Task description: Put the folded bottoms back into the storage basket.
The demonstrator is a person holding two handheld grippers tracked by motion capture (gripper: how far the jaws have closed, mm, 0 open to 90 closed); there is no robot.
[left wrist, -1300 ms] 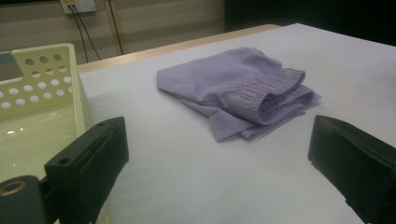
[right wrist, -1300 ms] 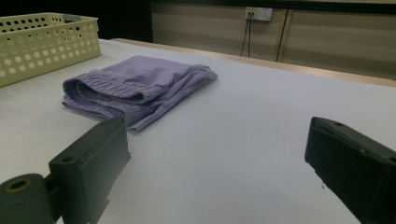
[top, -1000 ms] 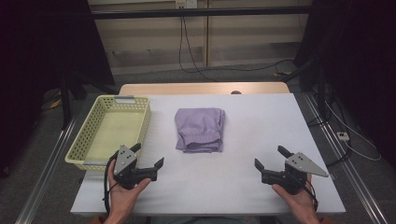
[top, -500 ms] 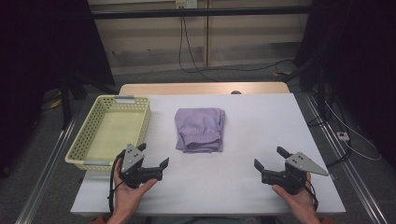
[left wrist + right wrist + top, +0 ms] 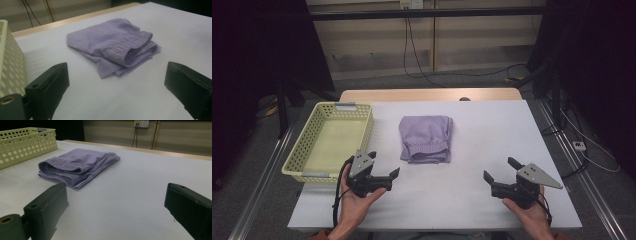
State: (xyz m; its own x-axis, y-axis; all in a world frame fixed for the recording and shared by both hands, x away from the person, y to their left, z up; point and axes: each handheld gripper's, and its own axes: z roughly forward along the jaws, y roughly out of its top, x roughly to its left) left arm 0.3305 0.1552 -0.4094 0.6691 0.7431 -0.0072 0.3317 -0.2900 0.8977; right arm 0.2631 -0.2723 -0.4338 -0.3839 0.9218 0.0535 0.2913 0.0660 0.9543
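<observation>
A folded purple garment (image 5: 426,138) with an elastic waistband lies flat on the white table (image 5: 492,130), a little left of centre. My left gripper (image 5: 384,163) is held in a hand near the front left, open, its jaws pointing toward the garment with nothing between them. In the left gripper view the garment (image 5: 112,42) lies just beyond the spread jaws of the left gripper (image 5: 116,67). My right gripper (image 5: 498,169) is open near the front right, well apart from the cloth. The right gripper view has the garment (image 5: 75,165) ahead and to the left of the right gripper (image 5: 115,187).
A pale yellow perforated basket (image 5: 297,155) stands empty at the table's left, close beside the left hand; its wall (image 5: 7,62) shows at the left edge of the left gripper view, and the basket (image 5: 25,142) shows far off in the right gripper view. Cables run on the floor behind.
My left gripper has shifted right and a bit forward, turning its jaws toward the garment. The right gripper and the garment have stayed in place.
</observation>
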